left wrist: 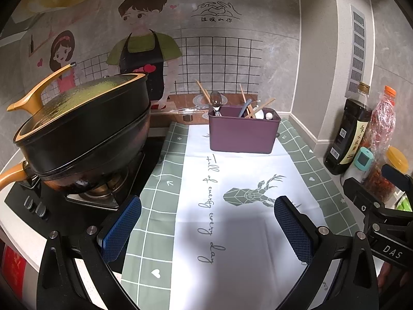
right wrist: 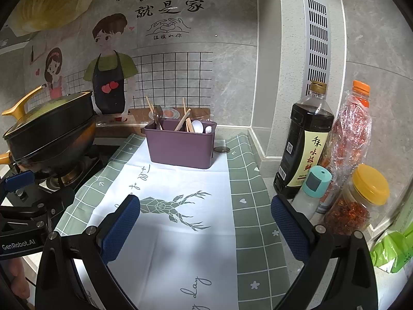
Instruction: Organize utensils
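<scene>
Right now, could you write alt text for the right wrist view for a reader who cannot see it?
An open, empty right claw hovers over a green-and-white checked cloth with a deer print; beyond it a purple plastic bin holds wooden chopsticks and spoons. A black lidded pot sits on the stove at left, sauce bottles at right.

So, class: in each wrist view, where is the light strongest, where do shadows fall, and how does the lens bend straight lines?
Left wrist view: a bright patch washes out the cloth centre, shadow lies between the open left gripper fingers, wall edges bow. Right wrist view: shadow falls under the right gripper, the vent strip curves, corners go black.
</scene>
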A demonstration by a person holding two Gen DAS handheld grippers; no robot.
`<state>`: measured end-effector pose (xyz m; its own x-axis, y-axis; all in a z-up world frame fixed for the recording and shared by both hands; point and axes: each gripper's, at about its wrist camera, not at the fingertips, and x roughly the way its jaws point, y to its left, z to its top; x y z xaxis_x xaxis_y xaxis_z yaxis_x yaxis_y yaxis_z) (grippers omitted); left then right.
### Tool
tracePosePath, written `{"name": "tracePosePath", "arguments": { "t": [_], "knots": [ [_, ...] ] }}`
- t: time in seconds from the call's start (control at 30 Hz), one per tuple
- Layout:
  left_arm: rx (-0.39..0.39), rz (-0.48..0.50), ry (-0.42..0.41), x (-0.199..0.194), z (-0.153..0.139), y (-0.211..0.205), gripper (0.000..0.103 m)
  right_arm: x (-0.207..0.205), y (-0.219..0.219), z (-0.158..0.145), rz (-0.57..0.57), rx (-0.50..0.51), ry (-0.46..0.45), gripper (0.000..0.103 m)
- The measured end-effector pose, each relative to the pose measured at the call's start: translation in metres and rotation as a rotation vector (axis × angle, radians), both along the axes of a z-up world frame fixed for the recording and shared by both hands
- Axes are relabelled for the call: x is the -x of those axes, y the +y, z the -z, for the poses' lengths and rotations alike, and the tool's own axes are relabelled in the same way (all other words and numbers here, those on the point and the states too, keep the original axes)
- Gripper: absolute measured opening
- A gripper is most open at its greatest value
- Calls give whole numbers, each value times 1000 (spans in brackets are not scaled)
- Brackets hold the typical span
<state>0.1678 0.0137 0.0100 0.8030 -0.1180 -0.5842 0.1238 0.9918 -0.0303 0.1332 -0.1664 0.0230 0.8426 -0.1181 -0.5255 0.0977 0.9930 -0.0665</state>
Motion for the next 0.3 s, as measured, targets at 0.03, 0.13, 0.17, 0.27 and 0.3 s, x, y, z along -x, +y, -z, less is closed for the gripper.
{"name": "tracePosePath", "arguments": {
  "t": [0.03,0.13,0.17,0.27,0.3],
  "knots": [
    [1,1,0,0,0,1,102,0,0,0,0,3,-1,101],
    [0,1,0,0,0,0,102,0,0,0,0,1,1,101],
    [-1,2,1,0,1,1,102,0,0,0,0,1,1,101],
    [0,3,-1,0,1,1,102,-1,-1,0,-1,1,-1,101],
    [0,6,-2,-1,1,1,102,-2,-1,0,-3,0,1,101]
  ]
}}
